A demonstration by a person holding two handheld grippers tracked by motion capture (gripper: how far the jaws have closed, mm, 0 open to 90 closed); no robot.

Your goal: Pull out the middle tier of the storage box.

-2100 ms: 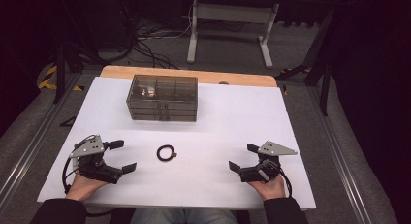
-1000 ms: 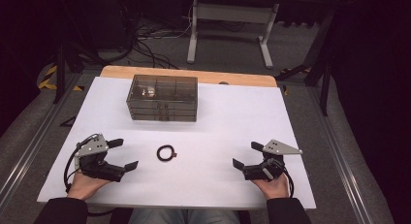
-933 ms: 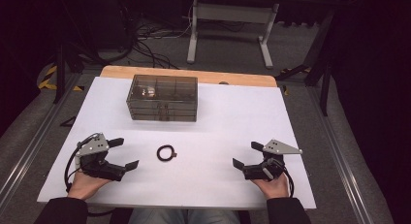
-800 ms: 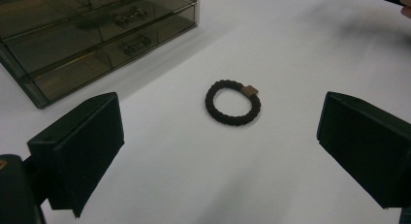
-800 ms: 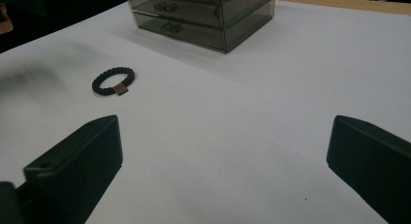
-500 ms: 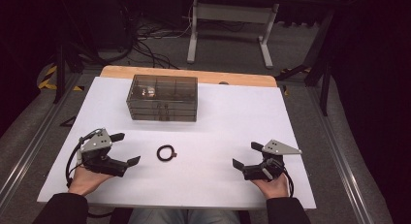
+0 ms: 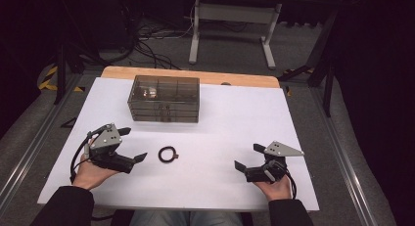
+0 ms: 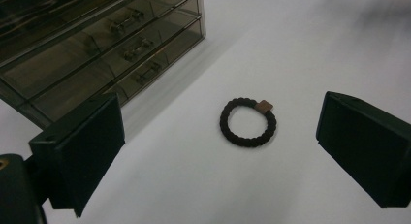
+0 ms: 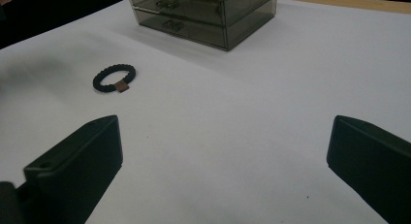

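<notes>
White desk (image 7: 220, 118) is carrying a ring (image 7: 167, 154); left gripper (image 7: 131, 145) is hovering beside it, wide open, empty; right gripper (image 7: 247, 157) is resting apart, open, empty.

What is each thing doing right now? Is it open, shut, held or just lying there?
Left gripper: jaws open, empty, pointed at the bracelet.
Right gripper: jaws open, empty, off to the side.
Bracelet: lying flat on the table, nothing touching it.
Drawer box: upright, all the drawers look shut.
Table: white top, holding the box and bracelet.
</notes>
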